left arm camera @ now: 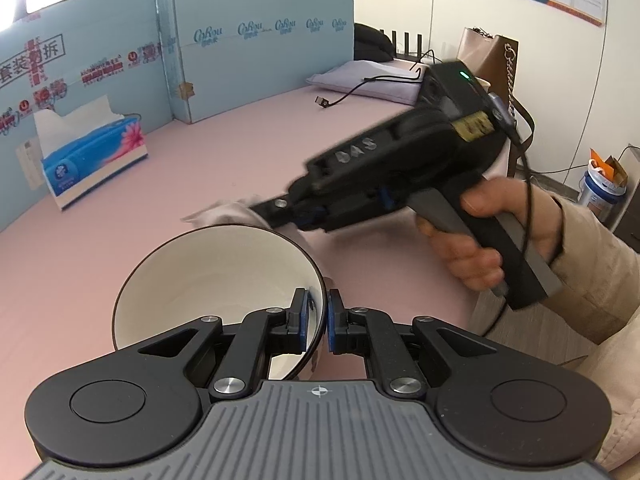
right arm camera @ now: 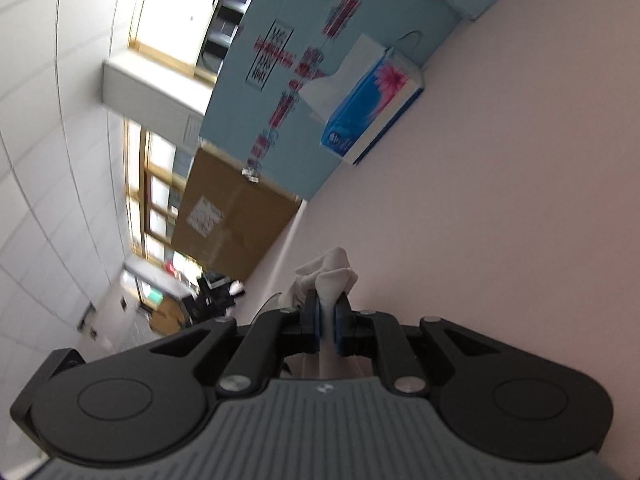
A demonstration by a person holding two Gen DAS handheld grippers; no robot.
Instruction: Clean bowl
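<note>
A white bowl (left arm camera: 208, 280) with a dark rim is tilted above the pink table. My left gripper (left arm camera: 318, 322) is shut on its right rim, one pad inside and one outside. My right gripper (left arm camera: 280, 216) comes in from the right, just behind the bowl's far rim, and is shut on a crumpled white tissue (left arm camera: 228, 212). In the right wrist view the right gripper (right arm camera: 327, 322) pinches that tissue (right arm camera: 330, 276), which bunches out past the fingertips. The bowl does not show in that view.
A blue tissue box (left arm camera: 92, 160) stands at the back left, also seen in the right wrist view (right arm camera: 372, 108). Blue cardboard panels (left arm camera: 256, 40) wall the table's far side. A lilac pillow (left arm camera: 372, 80), a cable and a brown bag (left arm camera: 492, 56) lie at the back right.
</note>
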